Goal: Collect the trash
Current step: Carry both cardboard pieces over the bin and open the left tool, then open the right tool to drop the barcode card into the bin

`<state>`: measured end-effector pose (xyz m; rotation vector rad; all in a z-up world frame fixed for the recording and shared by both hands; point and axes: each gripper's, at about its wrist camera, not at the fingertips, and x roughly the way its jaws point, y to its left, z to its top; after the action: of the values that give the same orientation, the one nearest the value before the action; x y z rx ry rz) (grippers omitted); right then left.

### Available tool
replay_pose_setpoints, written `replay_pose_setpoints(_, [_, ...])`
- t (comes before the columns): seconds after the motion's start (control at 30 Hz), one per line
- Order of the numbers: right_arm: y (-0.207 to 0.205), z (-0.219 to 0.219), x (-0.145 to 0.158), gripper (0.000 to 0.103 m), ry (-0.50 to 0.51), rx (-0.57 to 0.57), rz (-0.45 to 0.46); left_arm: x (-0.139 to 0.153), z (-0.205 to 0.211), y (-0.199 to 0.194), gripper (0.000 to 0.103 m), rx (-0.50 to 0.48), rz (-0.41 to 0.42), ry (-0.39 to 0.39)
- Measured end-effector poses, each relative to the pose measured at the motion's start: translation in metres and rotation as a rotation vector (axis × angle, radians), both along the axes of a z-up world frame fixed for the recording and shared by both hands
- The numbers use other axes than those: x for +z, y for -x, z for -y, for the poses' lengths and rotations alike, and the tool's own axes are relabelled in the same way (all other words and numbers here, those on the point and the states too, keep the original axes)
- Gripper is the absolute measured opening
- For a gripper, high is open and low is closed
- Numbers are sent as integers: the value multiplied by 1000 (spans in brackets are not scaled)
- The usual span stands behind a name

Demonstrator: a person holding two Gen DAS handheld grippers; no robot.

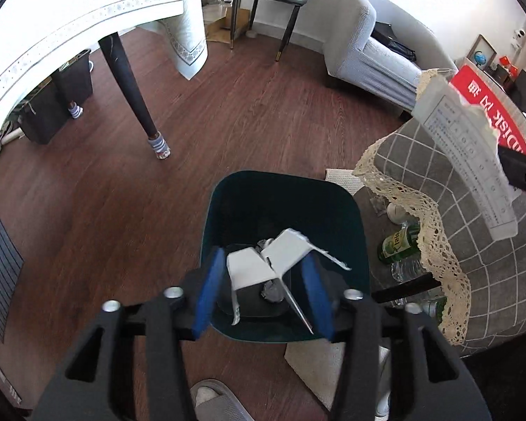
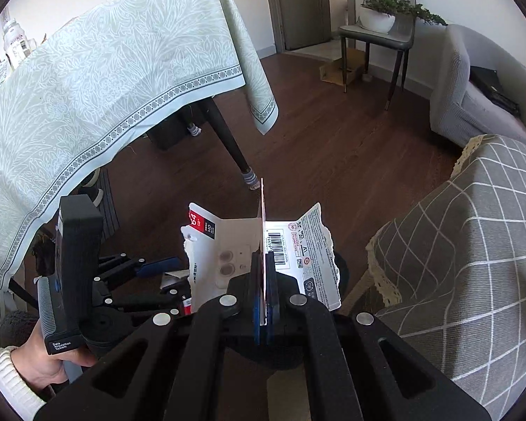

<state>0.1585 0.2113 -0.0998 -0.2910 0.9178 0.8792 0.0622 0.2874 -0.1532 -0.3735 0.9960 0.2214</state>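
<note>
Left wrist: dark bin (image 1: 350, 217) w/ white card scraps (image 1: 263, 263), left claw (image 1: 263, 294) released; right claw (image 2: 264, 301) clenched on torn packaging (image 2: 263, 245).

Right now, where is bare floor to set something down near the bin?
Bare wood floor lies left of the green bin, up to the dark table leg. Another open stretch runs beyond the bin toward the grey sofa. Crowded: bottles between the bin and the checked cloth.
</note>
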Motion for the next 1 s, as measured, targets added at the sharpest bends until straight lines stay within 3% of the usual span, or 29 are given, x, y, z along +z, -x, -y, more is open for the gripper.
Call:
replay_pose_setpoints(0.2, [-7,-18,-24,2,31,6,-45,8,-14,12,63,37,21,6])
replay_pose_setpoints(0.43, [-9,-39,-63,2,82,19,-101,38,-34,41,65,107,87,-20])
replay_pose_setpoints(0.63, [-12,-56,-98,2,151,27,-146,65,-38,57,66,95,138,-41])
replay_pose_setpoints(1.0, [-13,-59,-134,4,237,-4,-154,105,-30,75,67,52,203,-106])
